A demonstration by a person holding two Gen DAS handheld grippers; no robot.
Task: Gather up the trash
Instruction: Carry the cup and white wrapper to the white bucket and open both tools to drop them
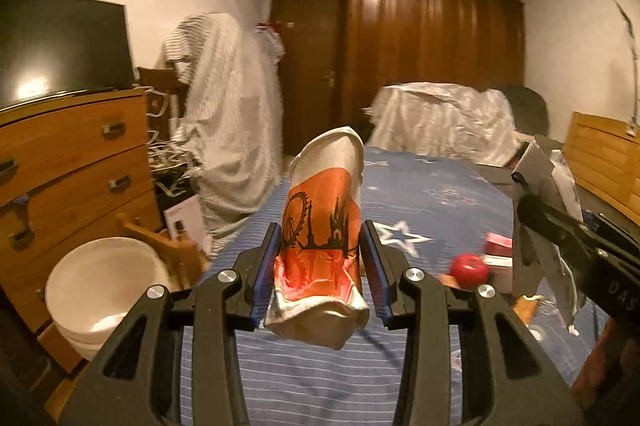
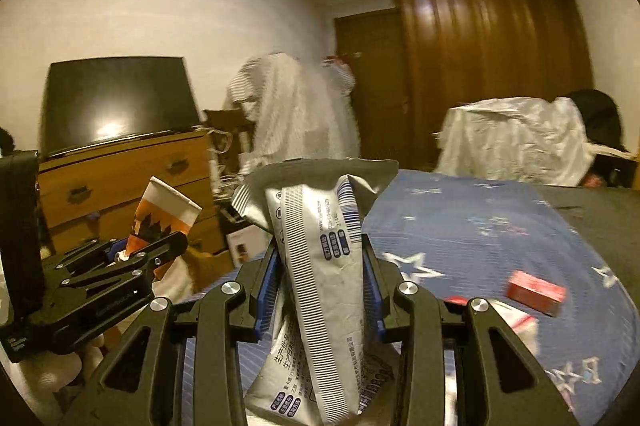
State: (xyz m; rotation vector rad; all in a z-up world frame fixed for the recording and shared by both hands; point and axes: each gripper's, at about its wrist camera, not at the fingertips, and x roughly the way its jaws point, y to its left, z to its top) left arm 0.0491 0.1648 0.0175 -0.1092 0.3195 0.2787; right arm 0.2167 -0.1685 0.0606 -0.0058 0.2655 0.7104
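My left gripper point(image 1: 322, 262) is shut on a squashed paper cup point(image 1: 320, 226), white and orange with a black skyline print, held above the blue bed. The same left gripper point(image 2: 132, 254) and cup point(image 2: 164, 214) show at the left of the right wrist view. My right gripper point(image 2: 322, 286) is shut on an empty silver-grey foil packet point(image 2: 324, 266) with a barcode and printed text. In the left wrist view that right gripper point(image 1: 532, 198) and its packet point(image 1: 544, 210) hang at the right edge. A red box point(image 2: 536, 292) and a red round object point(image 1: 469, 268) lie on the bedspread.
A white bucket point(image 1: 96, 286) stands on the floor at the left, below a wooden dresser point(image 1: 68, 154) bearing a dark screen point(image 1: 60, 46). The blue star-print bed point(image 1: 420, 194) fills the middle. Cloth-draped furniture point(image 1: 224, 114) and a brown wardrobe point(image 1: 432, 26) stand behind.
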